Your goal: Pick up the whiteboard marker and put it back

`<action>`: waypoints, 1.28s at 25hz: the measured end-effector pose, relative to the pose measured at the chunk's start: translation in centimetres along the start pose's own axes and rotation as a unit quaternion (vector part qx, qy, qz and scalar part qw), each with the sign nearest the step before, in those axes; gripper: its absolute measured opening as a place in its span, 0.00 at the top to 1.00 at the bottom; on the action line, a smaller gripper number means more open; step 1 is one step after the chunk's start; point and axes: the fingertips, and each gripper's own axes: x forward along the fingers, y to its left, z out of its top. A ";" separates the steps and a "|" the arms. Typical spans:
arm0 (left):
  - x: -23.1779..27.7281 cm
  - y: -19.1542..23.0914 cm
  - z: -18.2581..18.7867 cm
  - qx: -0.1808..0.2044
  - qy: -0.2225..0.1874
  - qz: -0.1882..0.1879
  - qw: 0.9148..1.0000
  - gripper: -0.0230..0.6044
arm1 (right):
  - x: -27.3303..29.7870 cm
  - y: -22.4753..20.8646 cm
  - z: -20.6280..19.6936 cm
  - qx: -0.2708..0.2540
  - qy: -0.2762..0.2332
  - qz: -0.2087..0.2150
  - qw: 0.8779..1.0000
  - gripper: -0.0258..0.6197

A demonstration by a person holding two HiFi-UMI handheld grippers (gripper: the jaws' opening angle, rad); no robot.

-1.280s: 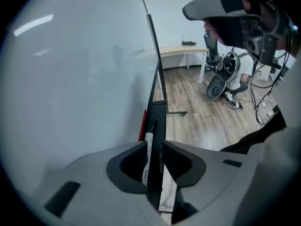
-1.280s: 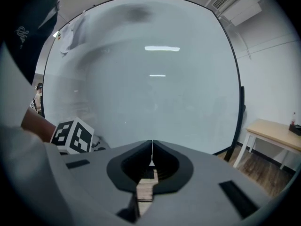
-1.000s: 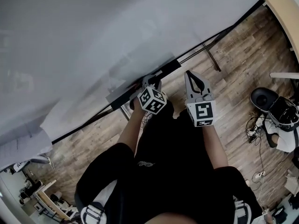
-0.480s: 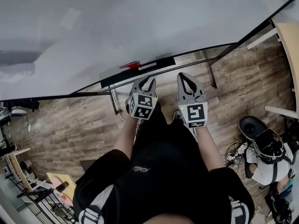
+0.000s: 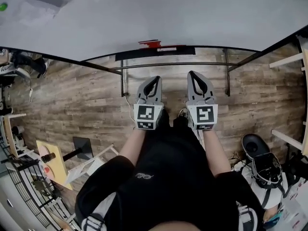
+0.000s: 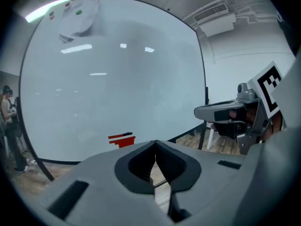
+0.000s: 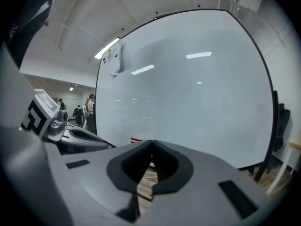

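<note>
A red whiteboard marker lies on the black tray under the whiteboard. In the left gripper view the marker shows red with a dark end, above a red block. My left gripper is shut and empty, well short of the tray. Beside it, my right gripper is also shut on nothing. In each gripper's own view, the left gripper and the right gripper have their jaws closed together. Both point at the board.
The whiteboard's metal stand bar crosses the wooden floor below the tray. A black round object and cables lie at the lower right. A wooden board and frames lie at the lower left. People stand far left of the board.
The view has swung so the whiteboard now runs level across the top. My left gripper has drawn back from the tray. Both grippers now sit side by side, still shut.
</note>
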 end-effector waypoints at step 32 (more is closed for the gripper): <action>-23.9 7.0 -0.7 -0.059 -0.159 0.027 0.985 0.95 | -8.3 23.3 3.6 -0.077 -0.048 0.005 0.996 0.96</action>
